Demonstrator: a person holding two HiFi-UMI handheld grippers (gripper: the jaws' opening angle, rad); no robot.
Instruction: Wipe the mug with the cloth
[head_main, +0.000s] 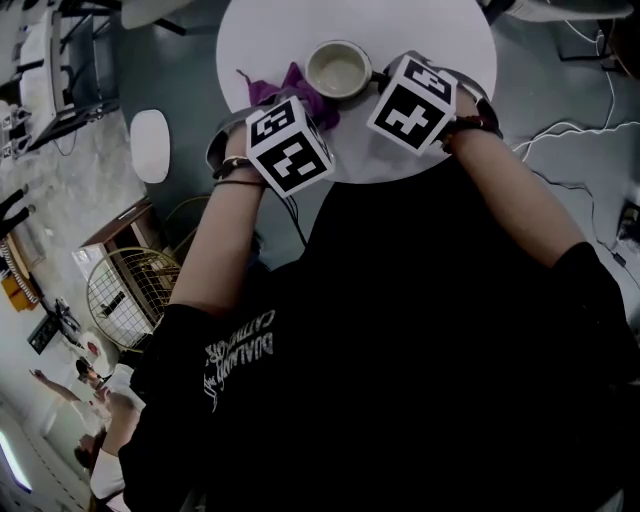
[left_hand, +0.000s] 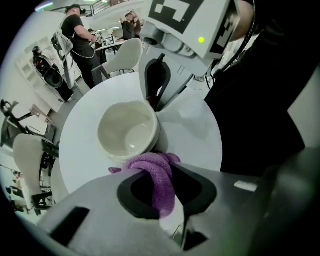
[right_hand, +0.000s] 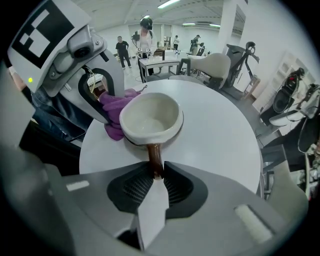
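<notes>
You hold the mug (head_main: 340, 70) and the cloth (head_main: 290, 86) on the round white table (head_main: 430, 25).
Head view: the glossy cream mug stands toward the table's near edge, with the nubbly purple cloth bunched against its left. Left gripper view: your left gripper (left_hand: 167, 170) is clamped on a cloth fold beside the mug's wall. Right gripper view: your right gripper (right_hand: 156, 172) pinches the mug's brown handle.

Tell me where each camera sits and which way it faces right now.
Head view: on the person's head, facing steeply down at the table, mug and cloth; forearms, black shirt show.
Left gripper view: on the left gripper, facing along jaws shut on the cloth, toward the mug.
Right gripper view: on the right gripper, jaws pinching the mug's handle.
Shared: all show mug and cloth.
</notes>
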